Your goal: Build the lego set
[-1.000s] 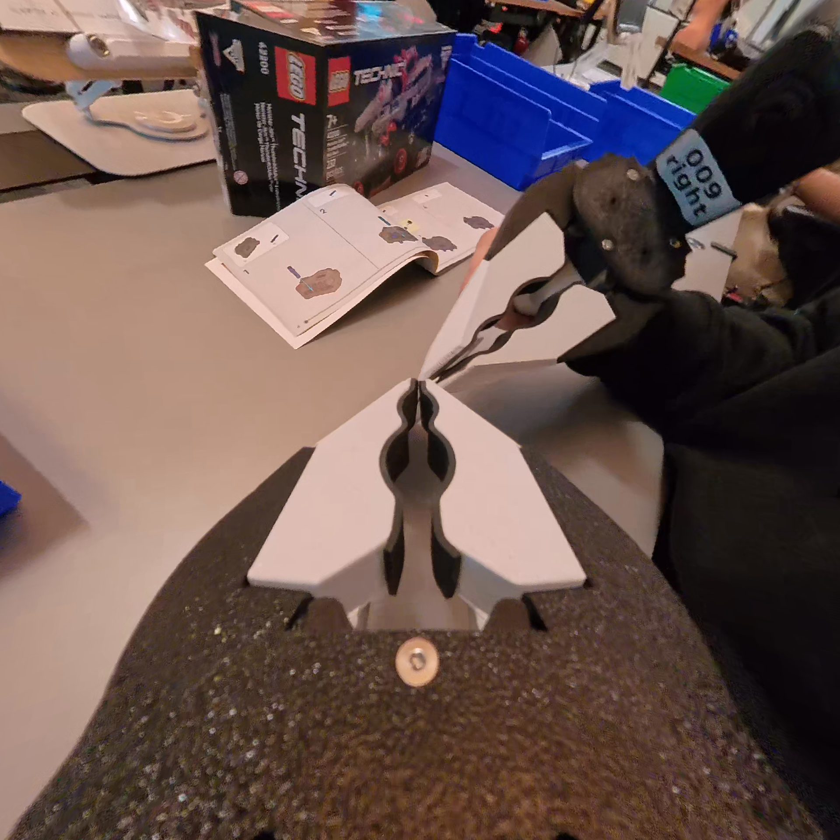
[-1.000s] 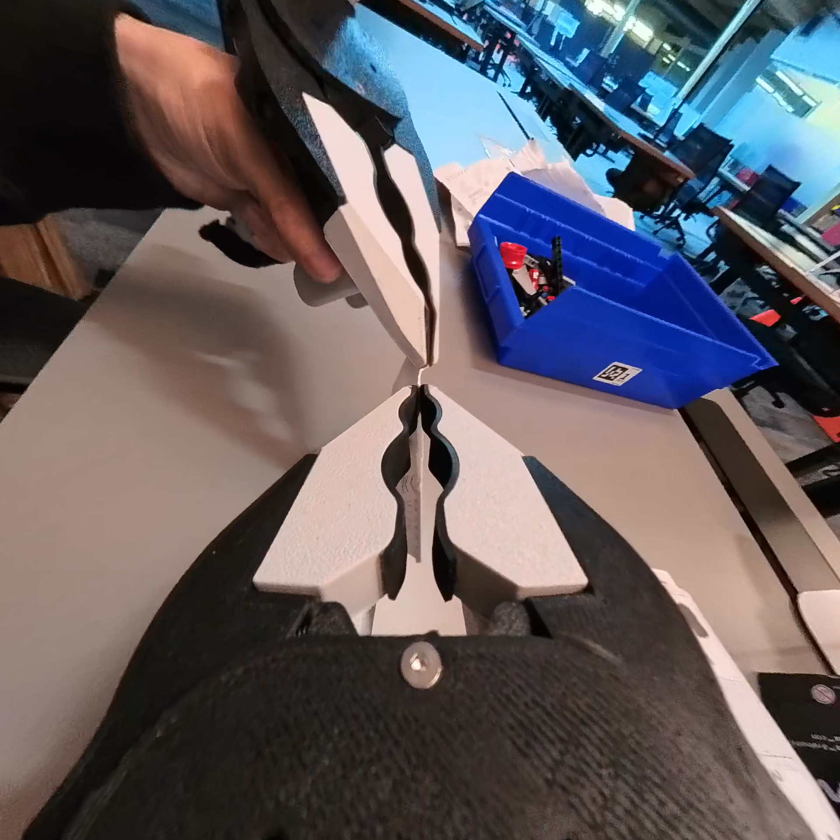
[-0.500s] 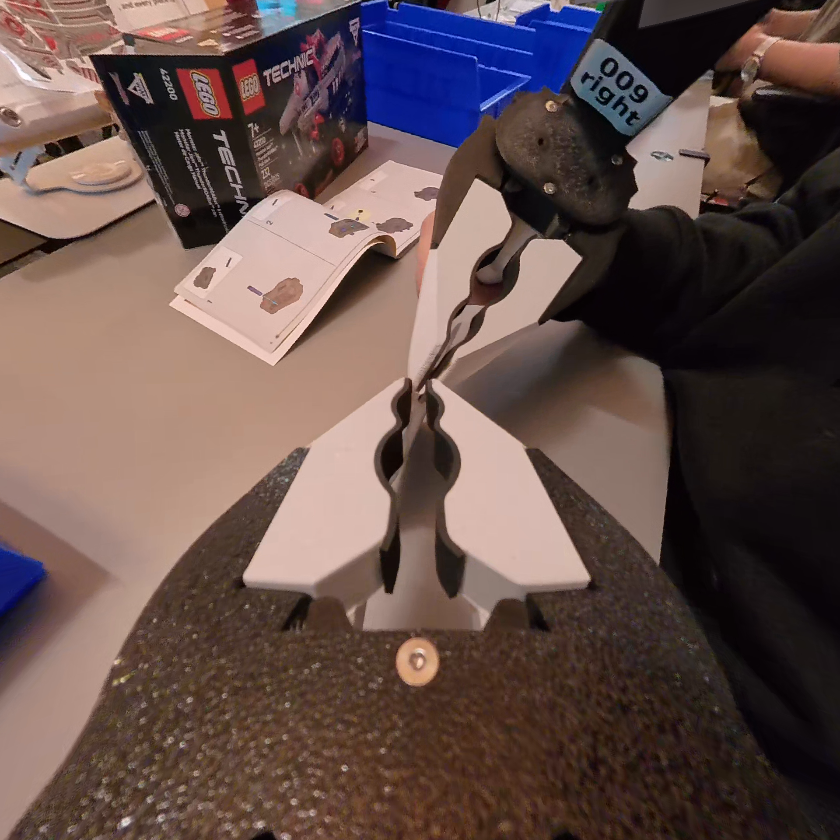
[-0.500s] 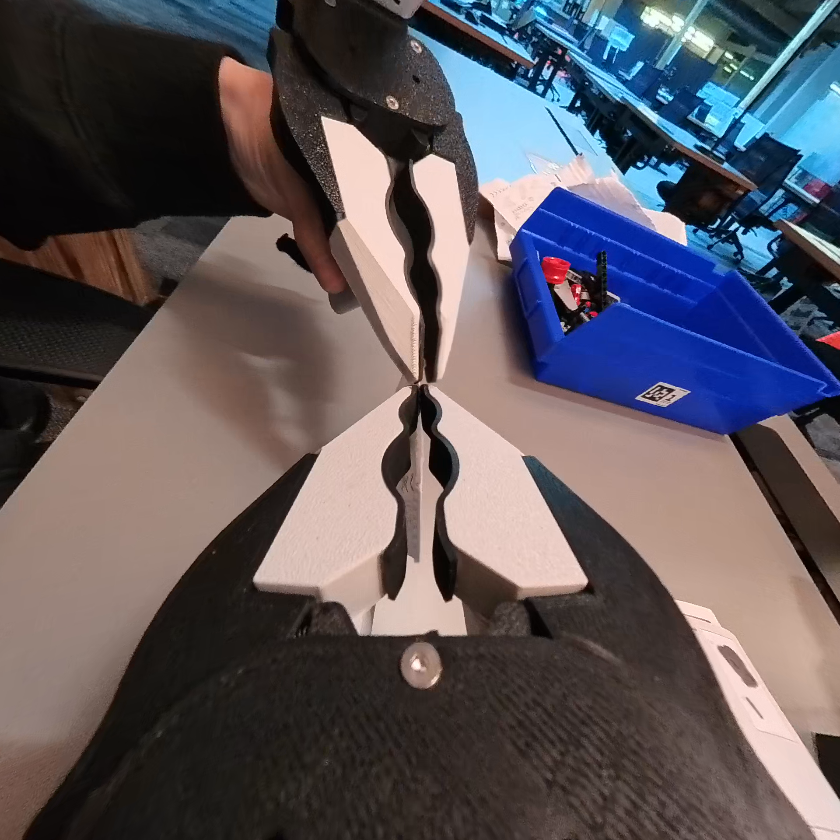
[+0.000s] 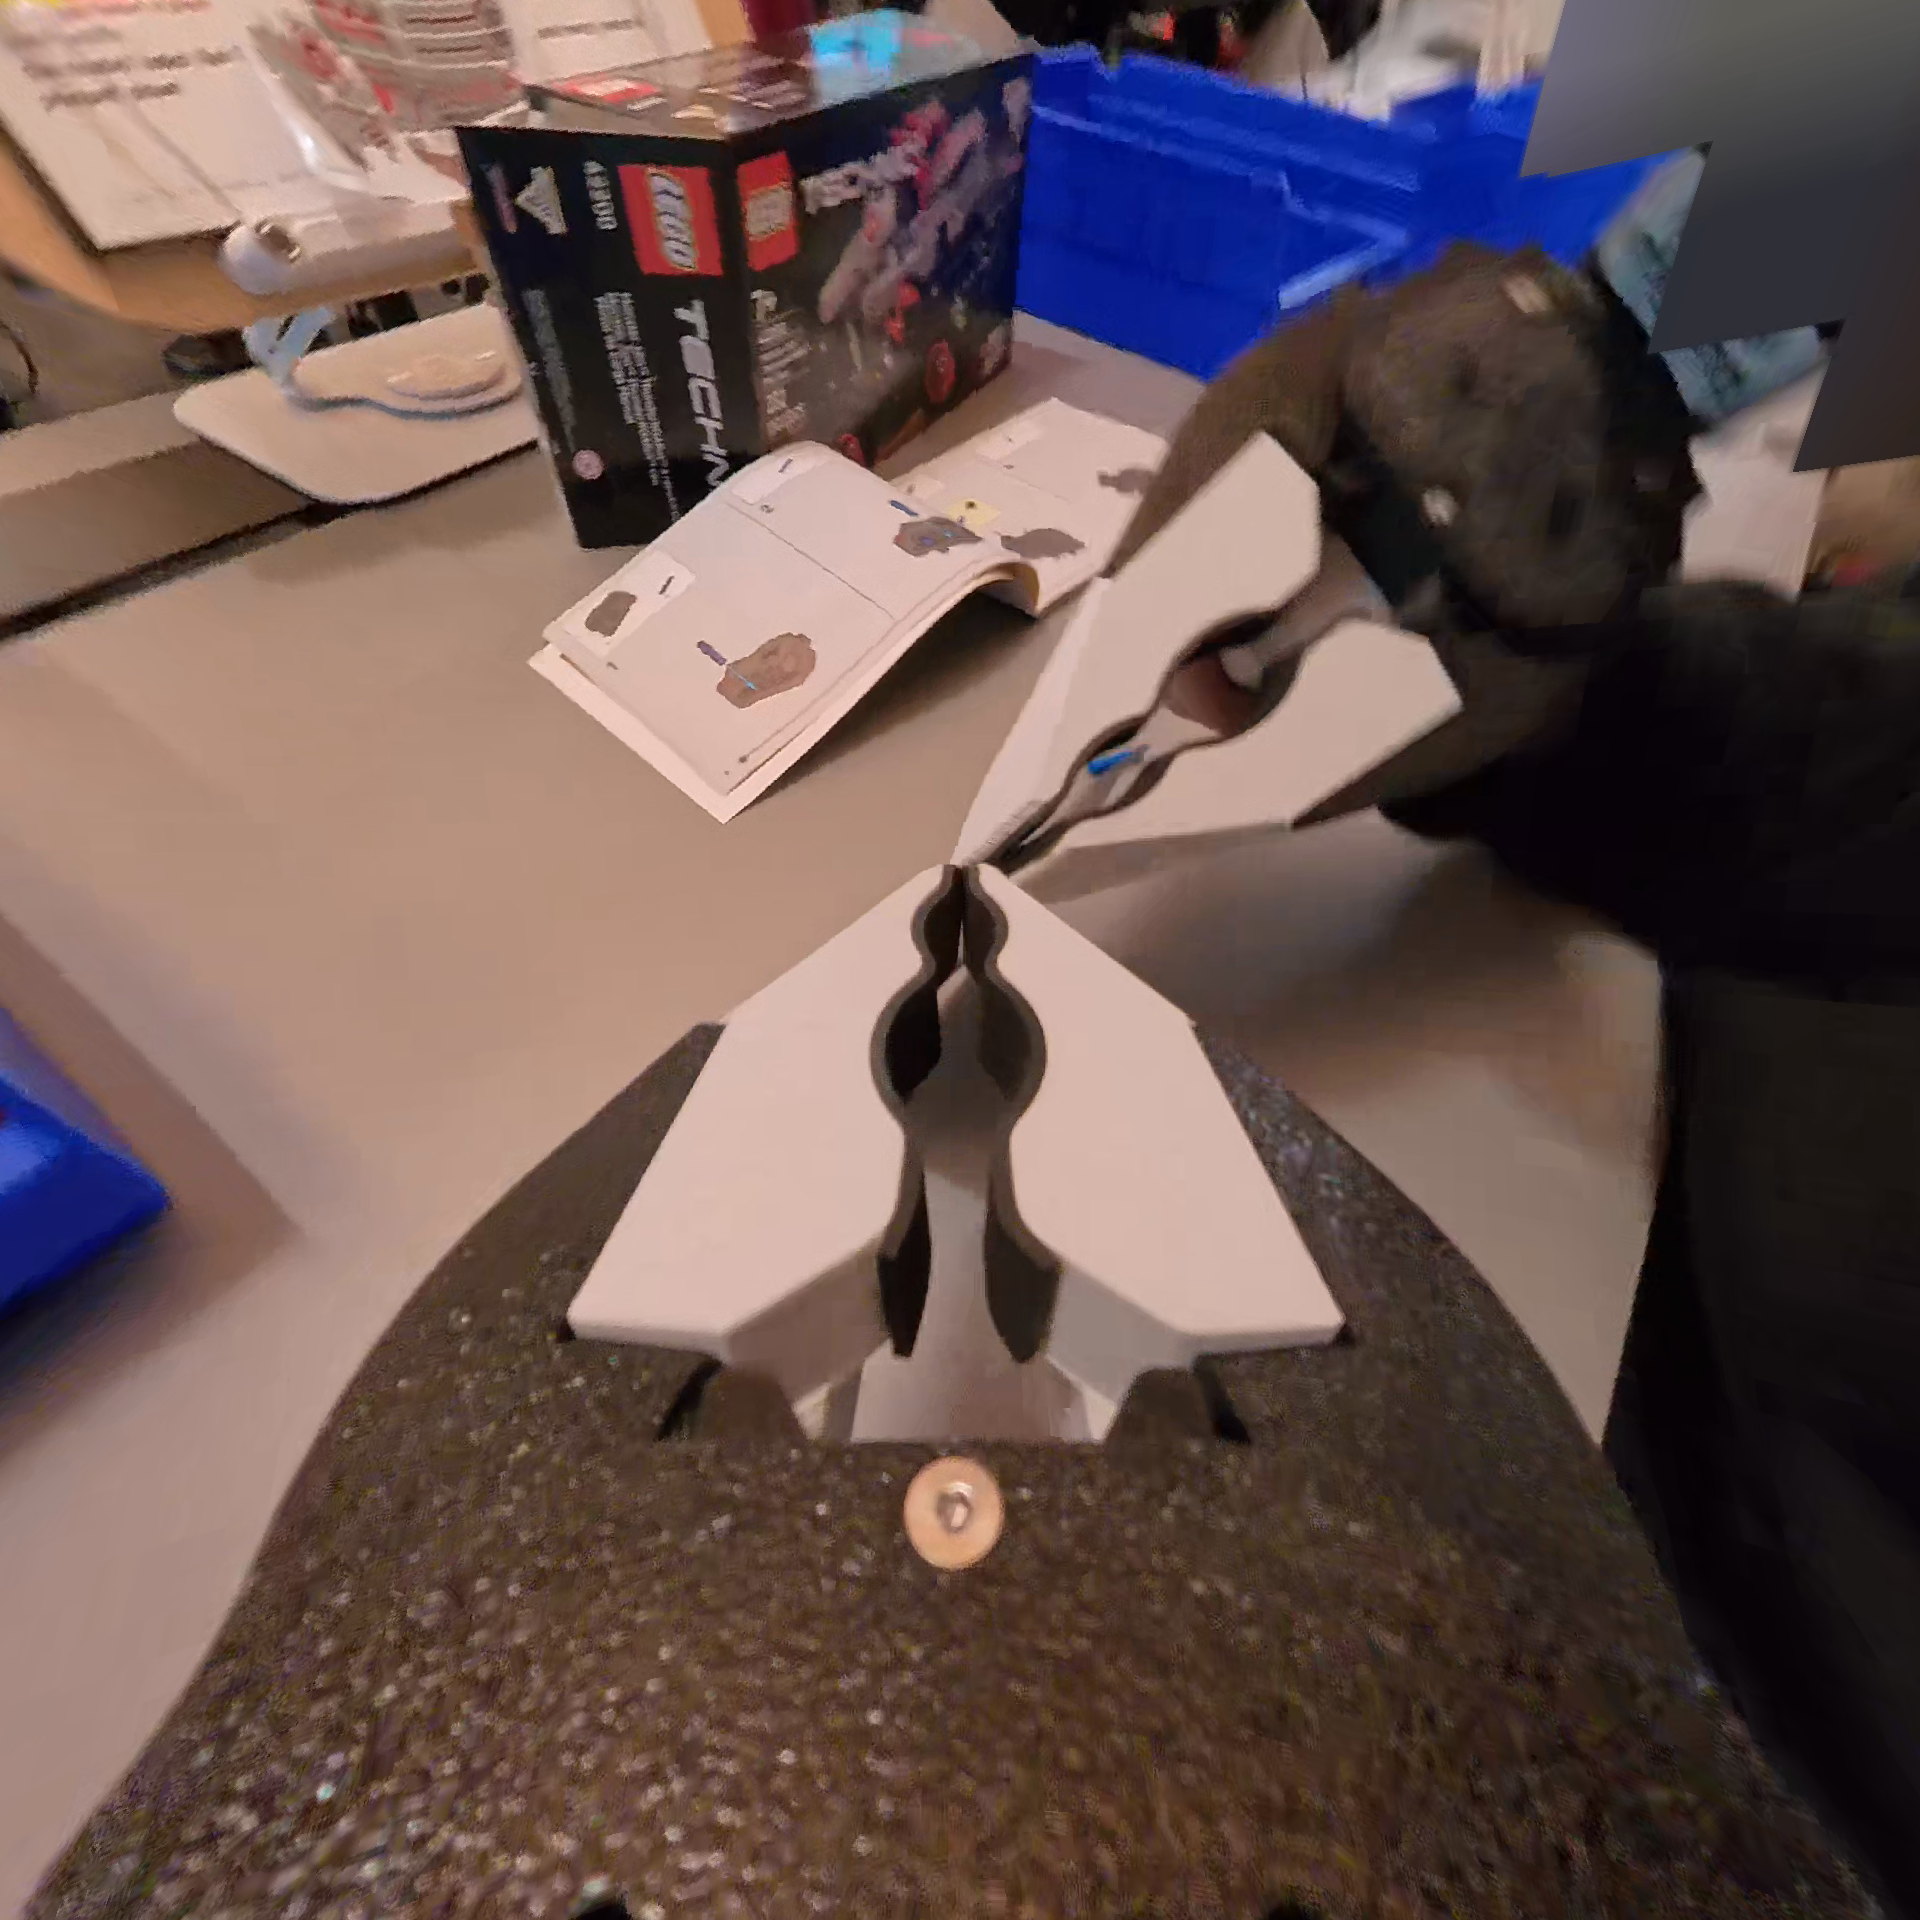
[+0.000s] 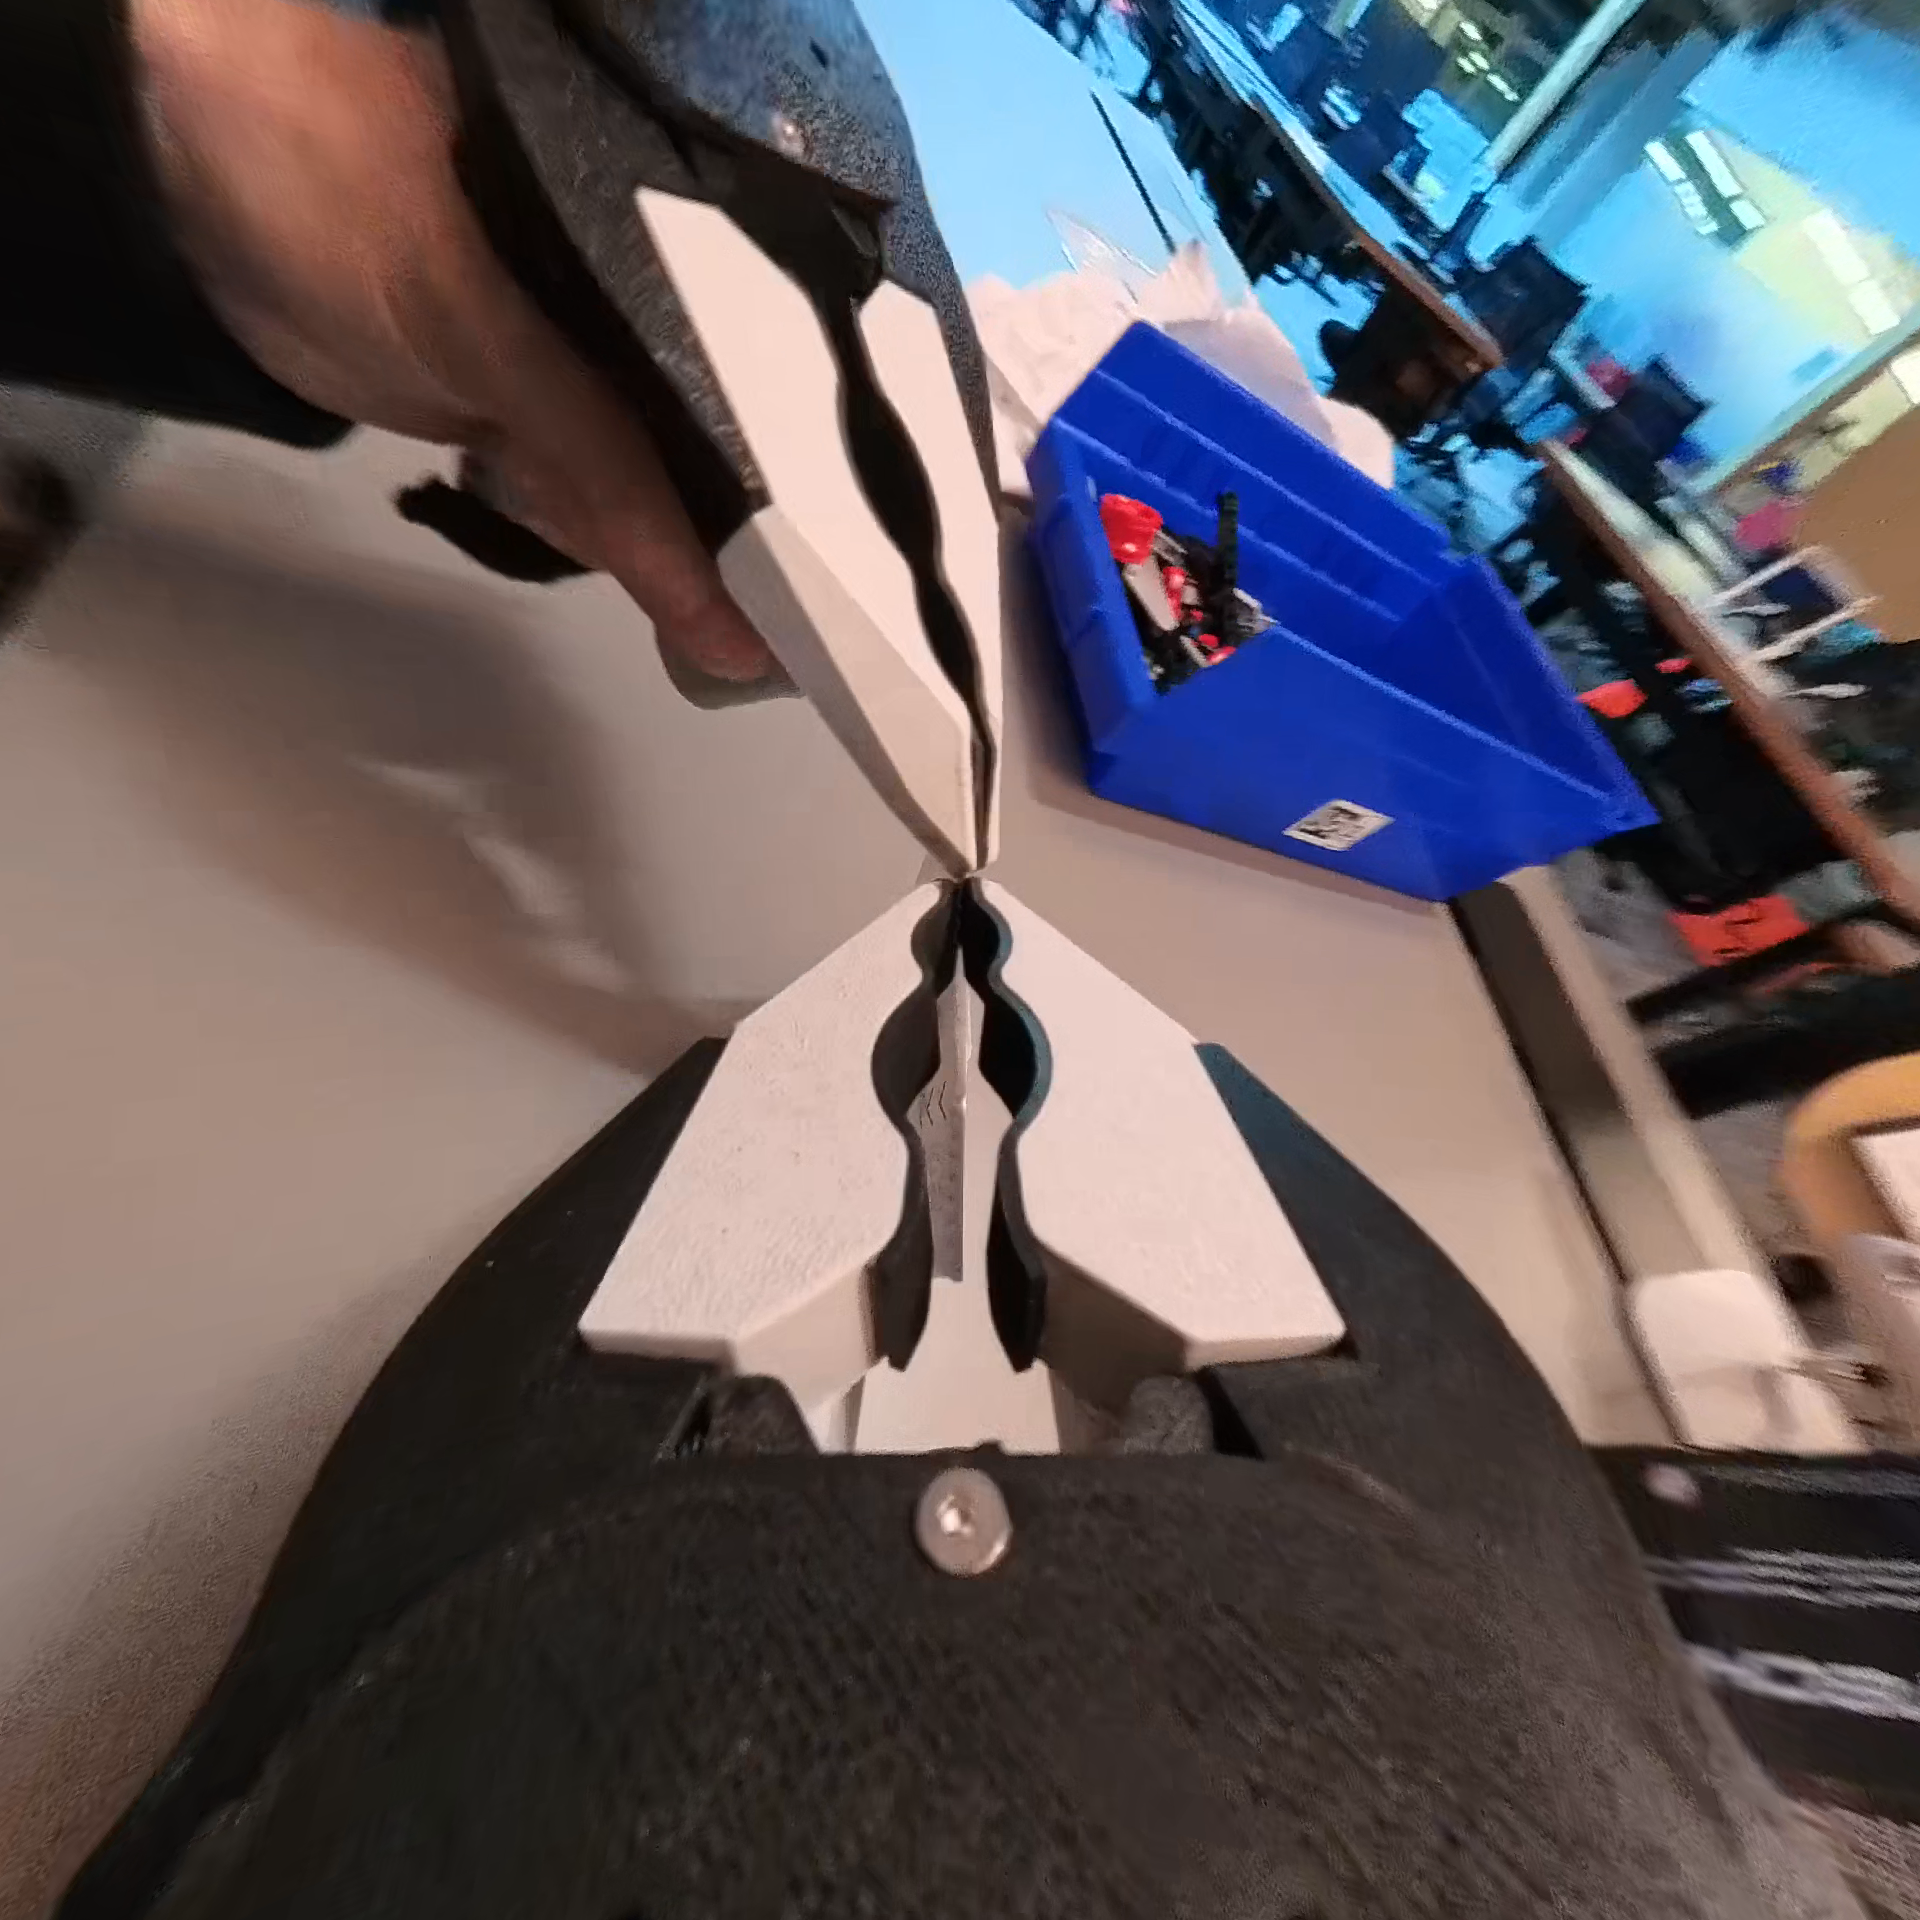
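Both grippers hang tip to tip above the grey table (image 5: 312, 935). My right gripper (image 6: 961, 888) is shut on a thin, flat, light grey piece (image 6: 948, 1153) that stands on edge between its jaws. In the left wrist view the right gripper (image 5: 982, 852) comes in from the upper right, with the grey piece and a small blue bit (image 5: 1117, 761) showing between its jaws. My left gripper (image 5: 961, 883) is shut, its tips against the right gripper's tips. I cannot tell whether it pinches the end of the piece. In the right wrist view the left gripper (image 6: 971, 857) points down from above.
A black Lego box (image 5: 748, 281) stands at the back with an open instruction booklet (image 5: 831, 613) in front. Blue bins (image 5: 1195, 229) stand behind it. Another blue bin (image 6: 1351, 748) holds red and black parts (image 6: 1174, 582). A blue bin corner (image 5: 62, 1195) shows at left. The tips of both grippers are at nearly the same place.
The right gripper has tilted from steep to lower and flatter, swinging right in the left wrist view. The tips have stayed together. Both views are now motion-blurred.
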